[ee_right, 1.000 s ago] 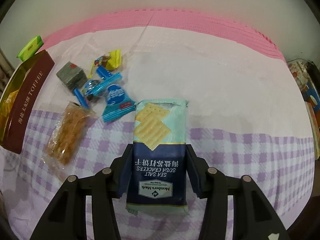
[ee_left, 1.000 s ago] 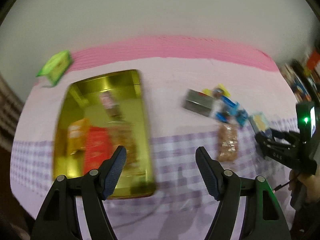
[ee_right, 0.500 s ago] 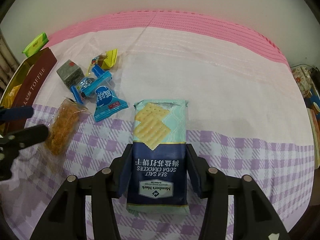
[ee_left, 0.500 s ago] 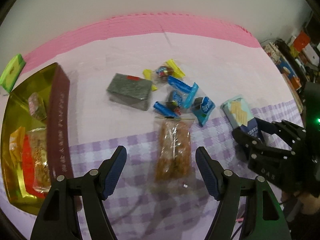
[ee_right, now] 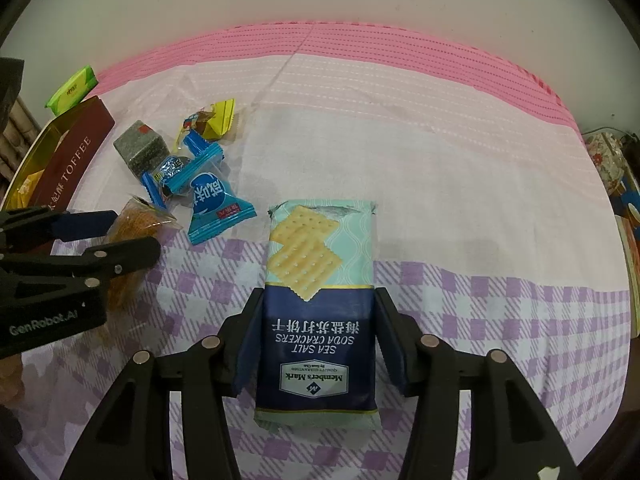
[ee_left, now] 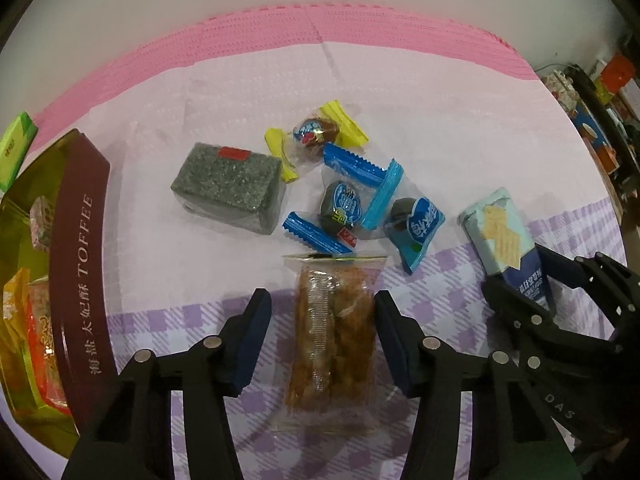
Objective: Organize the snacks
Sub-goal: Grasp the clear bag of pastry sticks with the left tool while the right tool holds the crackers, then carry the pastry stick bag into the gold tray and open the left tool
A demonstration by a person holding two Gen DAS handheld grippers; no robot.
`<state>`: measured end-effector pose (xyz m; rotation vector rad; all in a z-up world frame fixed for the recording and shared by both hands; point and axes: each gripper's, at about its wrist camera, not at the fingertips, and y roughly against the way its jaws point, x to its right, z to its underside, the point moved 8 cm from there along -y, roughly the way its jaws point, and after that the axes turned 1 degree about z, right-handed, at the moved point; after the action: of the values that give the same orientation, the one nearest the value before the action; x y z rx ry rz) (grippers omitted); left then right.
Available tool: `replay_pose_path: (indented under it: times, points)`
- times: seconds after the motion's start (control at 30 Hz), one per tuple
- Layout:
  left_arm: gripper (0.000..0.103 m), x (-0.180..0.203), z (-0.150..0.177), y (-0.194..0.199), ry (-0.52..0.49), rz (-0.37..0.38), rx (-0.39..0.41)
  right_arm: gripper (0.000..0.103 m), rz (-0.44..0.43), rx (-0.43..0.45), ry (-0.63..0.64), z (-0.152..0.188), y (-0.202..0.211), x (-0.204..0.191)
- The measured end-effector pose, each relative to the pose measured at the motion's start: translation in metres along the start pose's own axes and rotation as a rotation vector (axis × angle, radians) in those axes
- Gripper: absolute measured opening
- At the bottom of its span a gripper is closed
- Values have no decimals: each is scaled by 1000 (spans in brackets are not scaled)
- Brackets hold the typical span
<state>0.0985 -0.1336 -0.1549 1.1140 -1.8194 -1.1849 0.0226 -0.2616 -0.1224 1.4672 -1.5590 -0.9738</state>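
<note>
A clear packet of brown crispy snack [ee_left: 332,332] lies on the checked cloth between the jaws of my left gripper [ee_left: 322,298]. Those jaws are closing; the right pad is at the wrapper's edge and the left pad stands clear of it. My right gripper [ee_right: 318,296] has its pads against the sides of a sea salt soda cracker packet [ee_right: 320,248], which lies flat on the cloth, and its jaws are starting to open. The brown and gold toffee tin [ee_left: 80,248] at the left holds several snacks. The left wrist view shows the right gripper [ee_left: 520,276] around the cracker packet [ee_left: 500,232].
Beyond the brown packet lie a grey wrapped block [ee_left: 232,184], a yellow-ended candy [ee_left: 316,136], a blue twist candy [ee_left: 344,204] and a blue pouch [ee_left: 416,228]. A green packet [ee_left: 16,144] sits behind the tin. Cluttered shelves [ee_left: 600,120] stand past the table's right edge.
My left gripper swept right from over the tin to the brown packet, came lower, and its jaws narrowed around it. My right gripper stayed on the cracker packet.
</note>
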Motion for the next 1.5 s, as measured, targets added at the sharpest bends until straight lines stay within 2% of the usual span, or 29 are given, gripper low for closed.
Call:
replay_pose_path:
  times: [0.17, 0.67, 1.1, 1.4, 1.5]
  points:
    - [40, 0, 2, 0, -6, -4, 10, 51, 0, -1, -1, 0, 0, -1]
    - [39, -18, 27, 20, 9, 5, 0, 51, 5, 0, -2, -1, -1, -1]
    - [38, -42, 17, 66, 33, -10, 66, 51, 7, 0, -2, -2, -1, 0]
    - [38, -94, 12, 98, 94, -78, 110, 51, 10, -2, 1, -2, -1, 0]
    - [39, -118, 15, 105, 167, -27, 105, 51, 10, -3, 0, -2, -1, 0]
